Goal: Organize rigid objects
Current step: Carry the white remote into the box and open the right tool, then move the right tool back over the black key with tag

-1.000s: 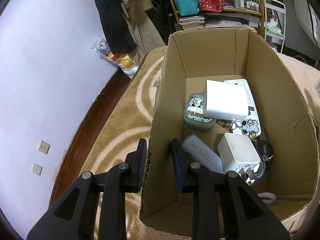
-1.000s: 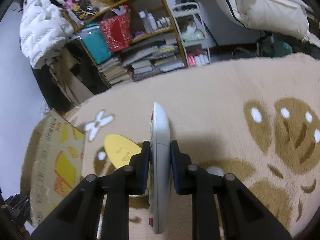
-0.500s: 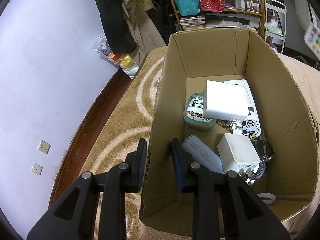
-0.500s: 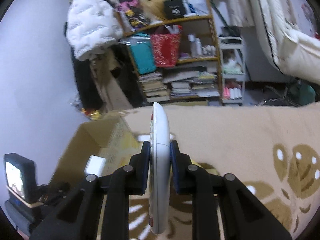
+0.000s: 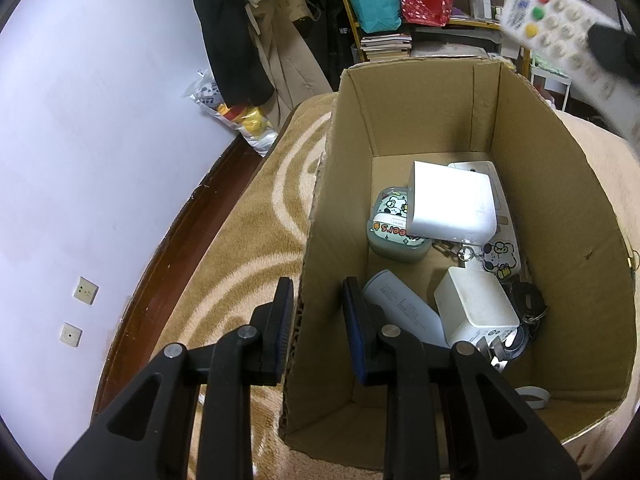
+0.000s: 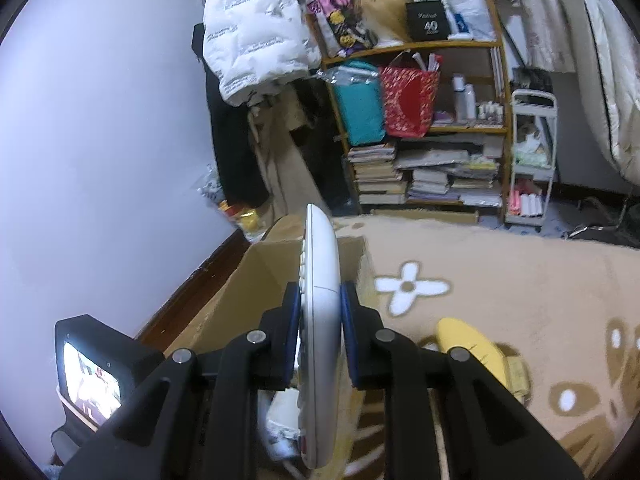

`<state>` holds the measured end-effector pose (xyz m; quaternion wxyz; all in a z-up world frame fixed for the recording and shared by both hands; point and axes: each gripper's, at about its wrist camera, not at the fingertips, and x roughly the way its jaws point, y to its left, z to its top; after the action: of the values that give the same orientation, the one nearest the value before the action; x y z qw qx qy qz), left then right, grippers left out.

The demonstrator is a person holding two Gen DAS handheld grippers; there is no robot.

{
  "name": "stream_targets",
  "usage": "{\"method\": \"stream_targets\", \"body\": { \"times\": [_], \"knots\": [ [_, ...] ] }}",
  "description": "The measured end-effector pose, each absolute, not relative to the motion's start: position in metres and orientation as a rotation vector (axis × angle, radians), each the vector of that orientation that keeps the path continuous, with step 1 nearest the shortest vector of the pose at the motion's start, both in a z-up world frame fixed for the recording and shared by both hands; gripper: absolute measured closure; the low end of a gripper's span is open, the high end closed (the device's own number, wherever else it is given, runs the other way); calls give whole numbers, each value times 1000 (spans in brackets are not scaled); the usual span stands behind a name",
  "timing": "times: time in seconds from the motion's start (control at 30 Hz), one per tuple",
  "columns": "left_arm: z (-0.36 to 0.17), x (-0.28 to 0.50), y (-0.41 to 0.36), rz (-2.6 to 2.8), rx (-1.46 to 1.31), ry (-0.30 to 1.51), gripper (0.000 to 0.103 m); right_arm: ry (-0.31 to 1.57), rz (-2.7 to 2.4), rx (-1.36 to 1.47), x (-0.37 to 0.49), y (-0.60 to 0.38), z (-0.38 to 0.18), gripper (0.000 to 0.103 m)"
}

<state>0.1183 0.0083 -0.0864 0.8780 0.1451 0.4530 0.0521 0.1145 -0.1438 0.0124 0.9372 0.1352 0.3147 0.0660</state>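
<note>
An open cardboard box [image 5: 560, 200] stands on the beige carpet and holds several things: a white box [image 5: 450, 202], a green cartoon case [image 5: 390, 232], a white charger [image 5: 474, 308], a grey-white cylinder [image 5: 400, 304] and a keychain. My left gripper [image 5: 318, 324] is shut on the box's left wall. My right gripper [image 6: 319, 316] is shut on a white remote control [image 6: 319, 320], held edge-on above the box [image 6: 256, 276]. The left wrist view shows that remote [image 5: 560, 36] at the upper right, above the box's far right corner, buttons facing the camera.
A yellow object [image 6: 472, 344] lies on the carpet right of the box. The wall and a dark baseboard [image 5: 168, 240] run along the left. A cluttered shelf [image 6: 420, 128] with books and bags, hanging coats and a white cart [image 6: 532, 160] stand behind.
My right gripper has carried the remote left from over the carpet to above the box, so the remote has come into the left wrist view. The left gripper has not moved.
</note>
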Motion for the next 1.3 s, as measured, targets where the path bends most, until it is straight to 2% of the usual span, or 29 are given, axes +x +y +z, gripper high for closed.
{"method": "stream_targets", "body": {
  "times": [0.5, 0.9, 1.0, 1.03, 1.13, 1.23, 1.3],
  "knots": [
    [-87, 118, 12, 96, 294, 945, 80, 765, 178, 308, 120, -129, -34, 81],
    [-88, 117, 10, 93, 302, 943, 80, 713, 127, 262, 113, -142, -20, 80],
    [-88, 117, 10, 93, 303, 942, 80, 707, 84, 244, 112, -156, -16, 55],
    [-88, 117, 11, 93, 302, 943, 79, 701, 68, 246, 111, -161, -15, 44],
    [-88, 117, 11, 93, 304, 942, 79, 690, 8, 253, 107, -181, -15, 32],
    [-88, 118, 11, 93, 306, 943, 79, 702, -74, 258, 105, -203, -21, 11],
    [-88, 118, 11, 94, 305, 942, 79, 709, -94, 285, 102, -219, -28, 10]
  ]
}}
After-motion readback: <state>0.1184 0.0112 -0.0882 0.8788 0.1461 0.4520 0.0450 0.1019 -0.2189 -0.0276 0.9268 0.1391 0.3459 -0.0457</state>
